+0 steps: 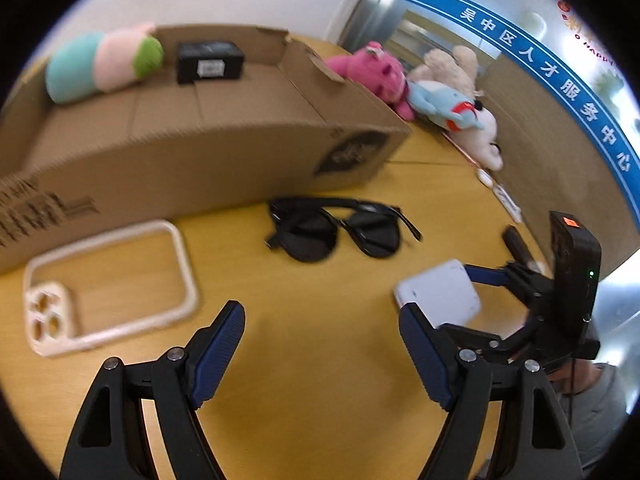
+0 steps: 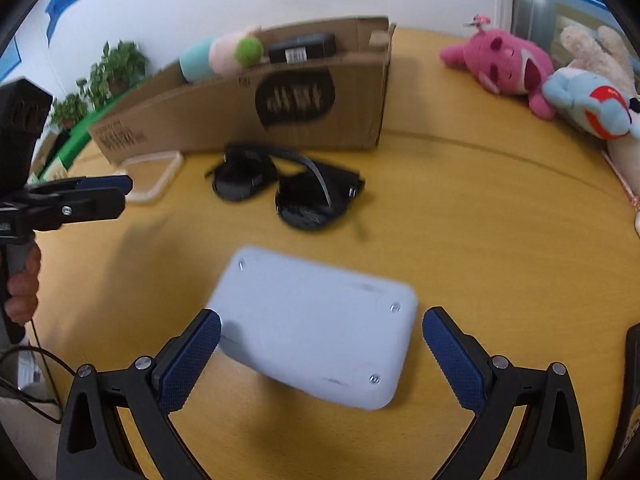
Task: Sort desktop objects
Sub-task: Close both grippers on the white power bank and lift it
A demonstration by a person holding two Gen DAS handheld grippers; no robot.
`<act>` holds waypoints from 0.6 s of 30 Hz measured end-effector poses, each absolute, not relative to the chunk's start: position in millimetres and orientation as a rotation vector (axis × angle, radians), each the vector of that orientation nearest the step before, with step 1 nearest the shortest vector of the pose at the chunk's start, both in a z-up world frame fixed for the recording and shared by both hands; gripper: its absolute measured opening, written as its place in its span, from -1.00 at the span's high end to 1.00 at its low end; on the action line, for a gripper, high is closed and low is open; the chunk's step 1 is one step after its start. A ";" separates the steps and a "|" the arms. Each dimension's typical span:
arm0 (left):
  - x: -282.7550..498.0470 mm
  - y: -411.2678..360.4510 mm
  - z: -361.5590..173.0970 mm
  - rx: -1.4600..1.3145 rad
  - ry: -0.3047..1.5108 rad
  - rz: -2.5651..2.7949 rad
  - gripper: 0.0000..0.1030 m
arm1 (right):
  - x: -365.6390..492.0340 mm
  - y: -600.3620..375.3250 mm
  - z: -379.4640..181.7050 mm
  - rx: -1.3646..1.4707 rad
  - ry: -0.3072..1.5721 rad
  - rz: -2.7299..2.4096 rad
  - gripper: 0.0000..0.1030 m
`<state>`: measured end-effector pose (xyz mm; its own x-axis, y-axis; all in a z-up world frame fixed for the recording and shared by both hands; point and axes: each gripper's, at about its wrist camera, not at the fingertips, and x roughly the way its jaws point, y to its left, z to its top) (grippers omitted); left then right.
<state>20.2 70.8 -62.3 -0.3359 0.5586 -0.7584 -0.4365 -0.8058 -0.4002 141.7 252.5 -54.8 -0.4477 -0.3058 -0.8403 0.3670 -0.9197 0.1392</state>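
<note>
A white flat box lies on the yellow table between the wide-open fingers of my right gripper; neither pad clearly touches it. It also shows in the left wrist view. Black sunglasses lie folded in front of a long cardboard box. A clear phone case lies left of them. My left gripper is open and empty above bare table, near the case.
The cardboard box holds a pastel plush and a black box. Pink, blue and cream plush toys lie at the table's far right edge. The right gripper's body stands close on my left gripper's right.
</note>
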 end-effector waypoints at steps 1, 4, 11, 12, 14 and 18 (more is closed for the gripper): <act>20.3 71.9 -65.1 -1.304 -0.181 2.134 -0.53 | 142.8 251.2 -55.7 1.356 0.040 -2.365 -1.00; 19.6 69.6 -69.8 -1.325 -0.205 2.113 -0.53 | 146.0 237.8 -56.4 1.334 -0.024 -2.299 -1.00; 33.3 49.7 -83.1 -1.401 -0.266 2.070 -0.53 | 169.1 214.5 -49.8 1.260 0.021 -2.164 -0.99; 37.0 47.5 -85.4 -1.410 -0.280 2.054 -0.53 | 170.1 217.0 -49.0 1.260 0.029 -2.159 -0.99; 42.3 46.9 -91.1 -1.436 -0.288 2.022 -0.53 | 177.2 216.9 -47.6 1.238 0.091 -2.133 -0.99; 50.2 53.9 -91.8 -1.443 -0.280 1.970 -0.35 | 190.2 195.7 -53.0 1.194 0.319 -2.117 -0.96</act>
